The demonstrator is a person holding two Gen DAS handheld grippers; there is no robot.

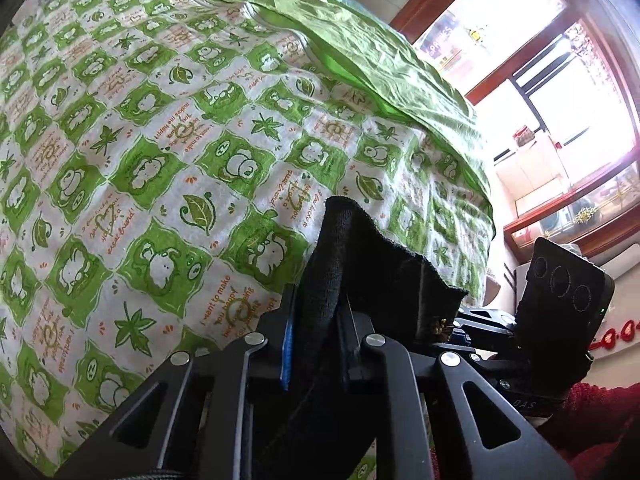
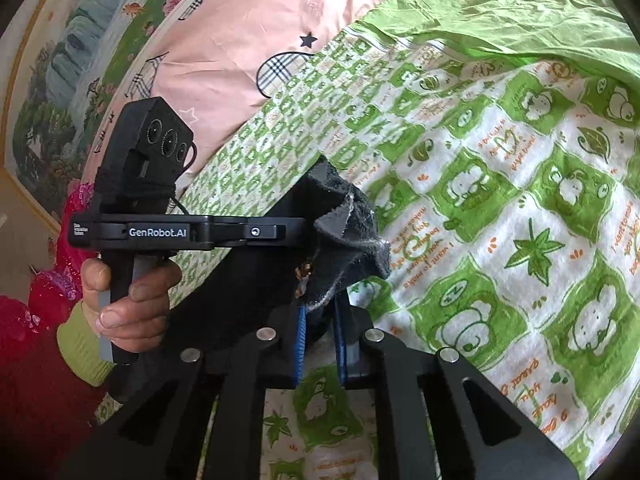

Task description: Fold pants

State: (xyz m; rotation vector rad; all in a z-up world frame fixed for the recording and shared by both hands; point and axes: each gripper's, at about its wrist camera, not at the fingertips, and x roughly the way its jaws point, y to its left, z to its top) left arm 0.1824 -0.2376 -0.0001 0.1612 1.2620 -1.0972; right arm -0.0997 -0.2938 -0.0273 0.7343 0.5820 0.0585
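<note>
Two tools pinch the black pants at once, holding the fabric up off the bed. Left tool (image 1: 316,344) has its blue-padded jaws pressed onto a thick bunched fold of the pants (image 1: 360,264), which rises between the fingers in a crumpled peak. Right tool (image 2: 320,340) grips another bunch of the pants (image 2: 348,236); here the cloth looks dark grey, fuzzy, with pale lint along the creases and a small gold-brown bit at the fold. Both bunches sit close together, the two tools nearly side by side. In the right wrist view the left tool's body shows, held by the left hand (image 2: 124,300). Underneath lies a green-and-white printed blanket (image 1: 160,160) over the bed, with a plain green sheet (image 1: 360,60) along its far edge.
</note>
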